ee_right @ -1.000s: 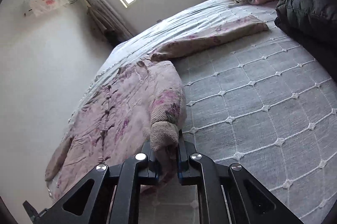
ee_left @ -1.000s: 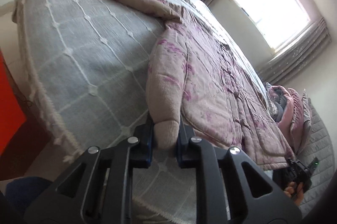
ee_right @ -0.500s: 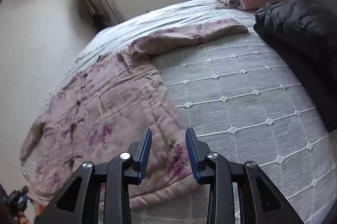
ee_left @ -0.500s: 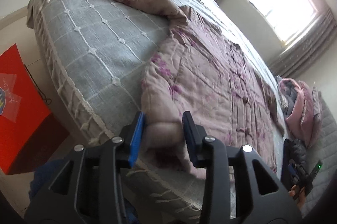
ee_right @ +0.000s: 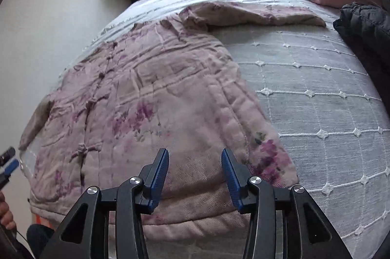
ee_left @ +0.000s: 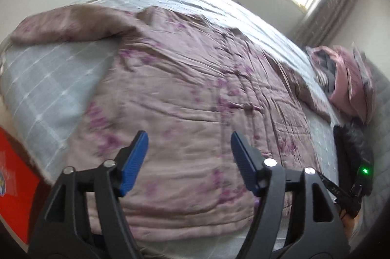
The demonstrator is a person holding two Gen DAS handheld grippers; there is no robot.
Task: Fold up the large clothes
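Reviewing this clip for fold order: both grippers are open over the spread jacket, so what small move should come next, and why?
Probably send the right gripper to the sleeve to fold it inward. The jacket lies flat on the bed with that sleeve stretched sideways, and both the right and the left gripper are open and holding nothing.

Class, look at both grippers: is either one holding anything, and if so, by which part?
Nothing is held. The left gripper and right gripper are both open above the floral padded jacket, which lies spread on the bed.
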